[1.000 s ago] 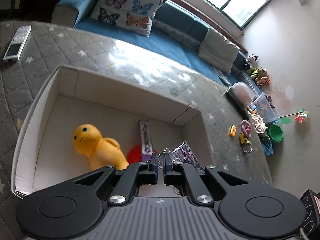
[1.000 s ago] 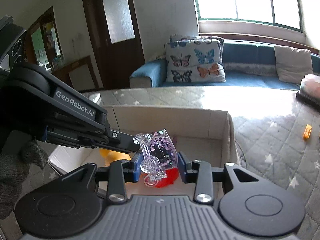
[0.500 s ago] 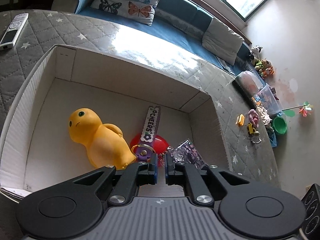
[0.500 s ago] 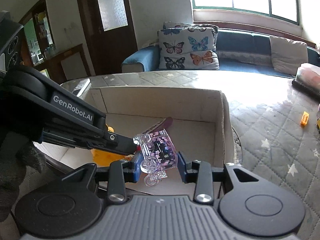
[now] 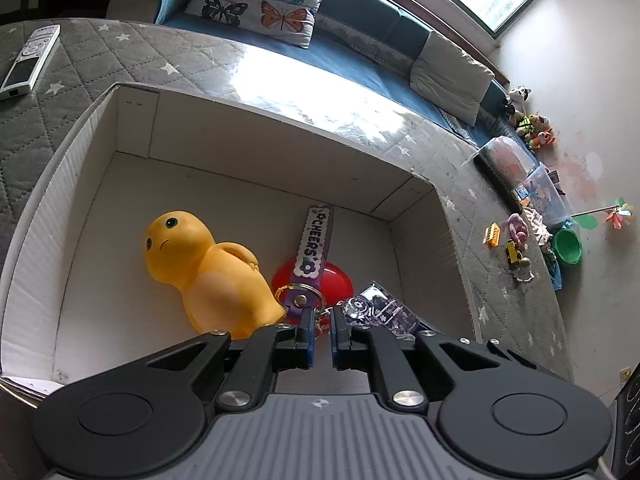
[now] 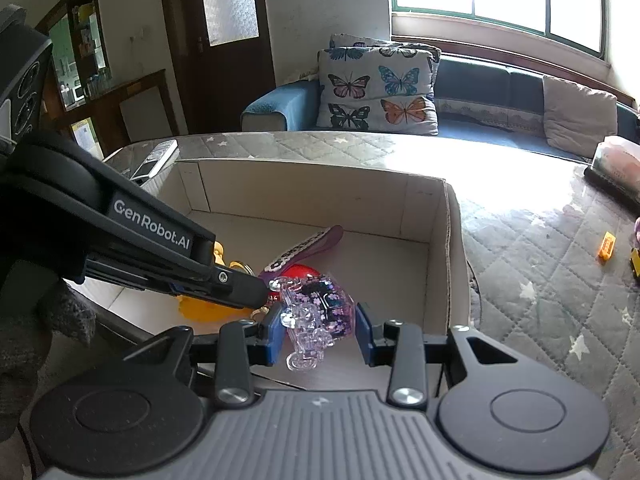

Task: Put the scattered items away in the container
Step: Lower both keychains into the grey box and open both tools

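A white cardboard box (image 5: pixel 256 120) sits on the grey quilted table and holds a yellow duck toy (image 5: pixel 208 272), a red disc (image 5: pixel 336 278) and a purple "CHEERS" keychain strap (image 5: pixel 316 244). My left gripper (image 5: pixel 321 338) is shut on the keychain's ring end, low inside the box. My right gripper (image 6: pixel 320 330) is shut on a clear glittery toy car (image 6: pixel 316 312) and holds it above the box's near edge (image 6: pixel 450 248). The car also shows in the left wrist view (image 5: pixel 384 314). The left gripper (image 6: pixel 264 292) reaches in from the left in the right wrist view.
A remote control (image 5: pixel 30 58) lies on the table left of the box. Small yellow toys (image 5: pixel 504 244) and a pink item (image 5: pixel 518 228) lie right of the box. A green bowl (image 5: pixel 568 246), a plastic bin and a blue sofa (image 6: pixel 480 80) stand beyond.
Both grippers have gone down toward the box. The keychain strap now lies on the box floor over the red disc. The car sits lower, near the box's front.
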The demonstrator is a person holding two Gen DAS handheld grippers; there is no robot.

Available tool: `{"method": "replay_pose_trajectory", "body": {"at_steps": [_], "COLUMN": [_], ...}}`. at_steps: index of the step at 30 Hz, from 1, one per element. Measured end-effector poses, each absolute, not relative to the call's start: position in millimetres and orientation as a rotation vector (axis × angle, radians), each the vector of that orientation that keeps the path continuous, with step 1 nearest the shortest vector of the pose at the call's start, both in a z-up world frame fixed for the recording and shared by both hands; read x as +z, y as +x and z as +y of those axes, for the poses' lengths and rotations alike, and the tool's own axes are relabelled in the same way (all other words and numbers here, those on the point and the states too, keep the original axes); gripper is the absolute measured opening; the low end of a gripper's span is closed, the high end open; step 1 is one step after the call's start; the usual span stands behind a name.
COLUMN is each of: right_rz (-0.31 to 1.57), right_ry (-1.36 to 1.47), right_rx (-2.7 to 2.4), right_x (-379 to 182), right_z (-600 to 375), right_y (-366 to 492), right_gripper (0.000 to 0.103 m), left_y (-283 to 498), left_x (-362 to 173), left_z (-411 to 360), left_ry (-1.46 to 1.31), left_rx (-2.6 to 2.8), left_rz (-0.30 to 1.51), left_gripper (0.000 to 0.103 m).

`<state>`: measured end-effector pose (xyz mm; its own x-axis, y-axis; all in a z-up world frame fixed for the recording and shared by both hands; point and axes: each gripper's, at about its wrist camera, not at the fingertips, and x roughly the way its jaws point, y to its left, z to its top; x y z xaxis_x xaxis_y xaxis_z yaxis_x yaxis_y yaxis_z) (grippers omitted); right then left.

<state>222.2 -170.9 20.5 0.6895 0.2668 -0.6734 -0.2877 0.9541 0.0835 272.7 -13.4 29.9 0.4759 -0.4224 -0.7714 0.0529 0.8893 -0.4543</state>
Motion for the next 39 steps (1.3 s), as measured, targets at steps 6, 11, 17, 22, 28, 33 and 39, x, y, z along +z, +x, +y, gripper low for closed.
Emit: {"method": "replay_pose_trajectory", "body": {"at_steps": [6, 11, 17, 22, 28, 33, 39], "right_rz": [0.749, 0.747, 0.735, 0.708, 0.684, 0.664, 0.633], "right_ry": [-0.033, -0.034, -0.035, -0.034, -0.034, -0.019, -0.015], "right_rx": [0.313, 0.311, 0.313, 0.312, 0.307, 0.302, 0.292], "right_x": [21, 22, 24, 30, 36, 40, 44], "right_z": [-171, -171, -172, -173, -174, -178, -180], "right_y": [220, 219, 215, 207, 194, 181, 164], "right_gripper": [0.037, 0.037, 0.041, 0.049, 0.056, 0.06, 0.07], "left_y": [271, 267, 260, 252, 238, 226, 208], "left_x": [32, 34, 37, 43, 48, 51, 56], "left_z": [-13, -13, -12, -11, -13, -11, -9], "left_ry": [-0.387, -0.375, -0.359, -0.342, -0.322, -0.304, -0.284], "left_rx": [-0.301, -0.306, -0.303, -0.3, -0.299, -0.284, -0.271], "left_rz": [1.029, 1.019, 1.004, 0.978, 0.953, 0.937, 0.902], "left_gripper": [0.009, 0.009, 0.012, 0.018, 0.019, 0.019, 0.022]}}
